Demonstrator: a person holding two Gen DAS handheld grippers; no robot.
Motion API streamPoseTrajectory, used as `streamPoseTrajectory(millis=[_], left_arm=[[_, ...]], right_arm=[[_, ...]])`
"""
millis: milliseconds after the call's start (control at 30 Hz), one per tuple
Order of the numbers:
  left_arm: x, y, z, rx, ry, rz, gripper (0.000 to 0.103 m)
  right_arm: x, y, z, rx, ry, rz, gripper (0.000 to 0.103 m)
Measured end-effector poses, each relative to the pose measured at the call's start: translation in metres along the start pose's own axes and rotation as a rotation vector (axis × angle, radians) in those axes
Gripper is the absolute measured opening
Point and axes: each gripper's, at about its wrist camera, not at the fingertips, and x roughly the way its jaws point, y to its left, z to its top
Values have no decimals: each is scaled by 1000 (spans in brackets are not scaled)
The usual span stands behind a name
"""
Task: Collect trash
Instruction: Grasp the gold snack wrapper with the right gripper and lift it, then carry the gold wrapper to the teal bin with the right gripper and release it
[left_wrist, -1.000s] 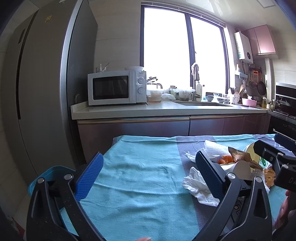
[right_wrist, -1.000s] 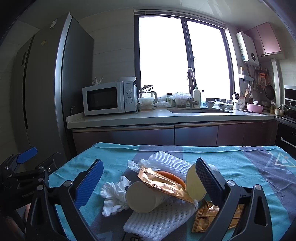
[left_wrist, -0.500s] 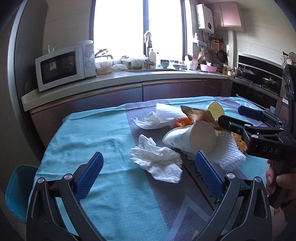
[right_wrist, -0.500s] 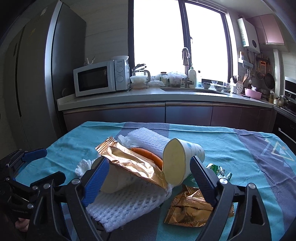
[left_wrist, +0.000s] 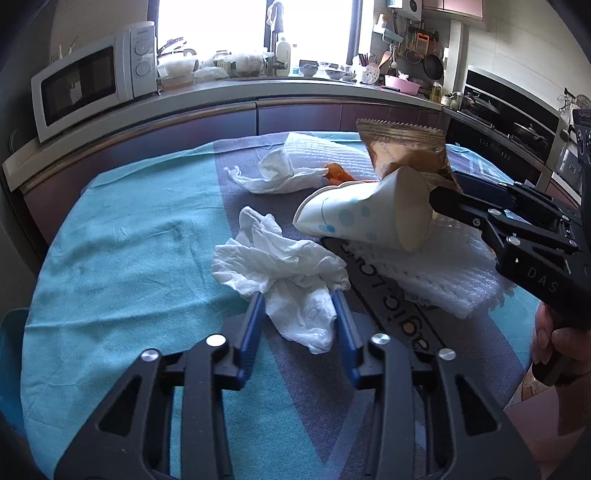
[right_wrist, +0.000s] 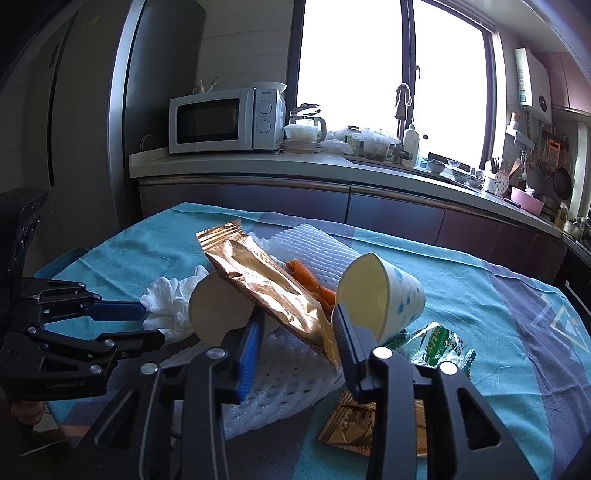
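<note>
Left wrist view: the left claw (left_wrist: 298, 314) is shown low over the counter (left_wrist: 122, 266), its blue pads drawn in against the near lobe of a crumpled tissue (left_wrist: 280, 269); the tissue is pinched but not yet lifted, and most of its bulk lies ahead of the fingertips on the cloth. The right claw (left_wrist: 443, 194) is seen reaching in from the right, held by a hand (left_wrist: 561, 347) at the frame edge.

Right wrist view: the right claw (right_wrist: 298, 325) is narrowed around the lower end of a gold wrapper (right_wrist: 262, 284), which stands tilted against two paper cups (right_wrist: 380, 295) lying on their sides. Contact of both pads with the wrapper cannot be confirmed, so whether it is truly clamped cannot be told. White foam netting (right_wrist: 280, 384), an orange peel (right_wrist: 310, 282), a green packet (right_wrist: 437, 341) and a second gold sachet (right_wrist: 351, 424) lie around and beneath.

Risks, as judged: the tissue is held by a thin edge and may tear or slip out on lifting; the wrapper is slick and stiff, so it may slide from the pads. A pull on the wrapper may also roll the cups or drag the netting, since these are touching it. Both claws are held roughly level, pointed slightly downward, close together over the pile.
</note>
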Motion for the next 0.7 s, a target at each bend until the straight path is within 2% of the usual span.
streamPoseTrajectory(millis=[67,133,167,467,600,700], left_arm=[[3,4,-1,-19,12,-8,11],[5,10,-1,-38,16,-15,6],[4,11,-1,-43,13,-16,4],[-30,34,1,-76,-67,11,3],[-54,54,-1,-113,-105,22,3],[-76,71,-4,-140,-140,50,3]], right_arm=[[0,0,2,-1,-2,8,18],[-1,-2,4,13,-12,21,9],[-4,-4,5,24,-21,31,8],[-31,1,31,45,-104,81,3],[-38,17,43,26,-125,150,3],[-35,34,51,19,-123,232,3]])
